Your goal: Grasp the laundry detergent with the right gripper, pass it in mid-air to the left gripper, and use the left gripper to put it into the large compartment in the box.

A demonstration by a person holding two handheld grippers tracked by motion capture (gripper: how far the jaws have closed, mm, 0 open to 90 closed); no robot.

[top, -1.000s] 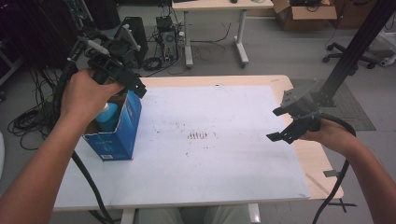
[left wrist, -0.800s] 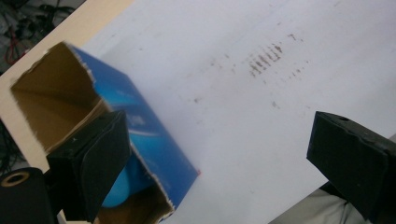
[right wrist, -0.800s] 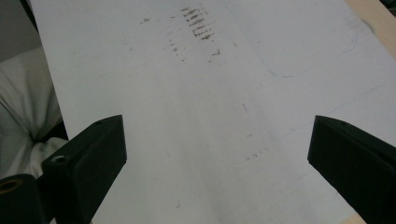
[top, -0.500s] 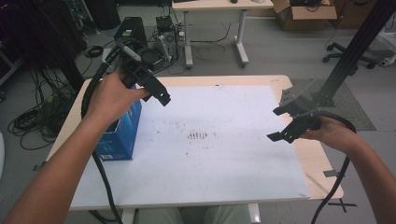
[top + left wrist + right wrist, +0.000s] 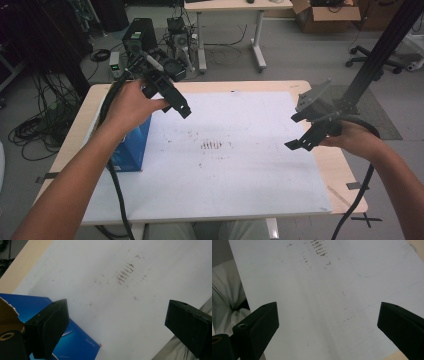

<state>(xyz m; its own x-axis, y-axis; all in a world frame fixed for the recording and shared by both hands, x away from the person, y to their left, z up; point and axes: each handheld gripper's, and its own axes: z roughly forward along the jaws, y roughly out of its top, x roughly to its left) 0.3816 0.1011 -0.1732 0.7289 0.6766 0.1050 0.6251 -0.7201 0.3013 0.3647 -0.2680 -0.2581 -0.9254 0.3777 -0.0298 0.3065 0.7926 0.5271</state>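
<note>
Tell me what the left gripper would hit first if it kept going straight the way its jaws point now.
Most likely the white sheet on the table, short of the brown smudges. The left gripper stands open with nothing between its jaws. The blue box lies off to one side, though depth is hard to judge.

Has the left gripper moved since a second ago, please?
Yes. The left gripper has come away from above the blue box, toward the table's middle; its jaws, just opening, stand wide with nothing between them.

Blue box (image 5: 131,147) — white mat (image 5: 240,165).
</note>
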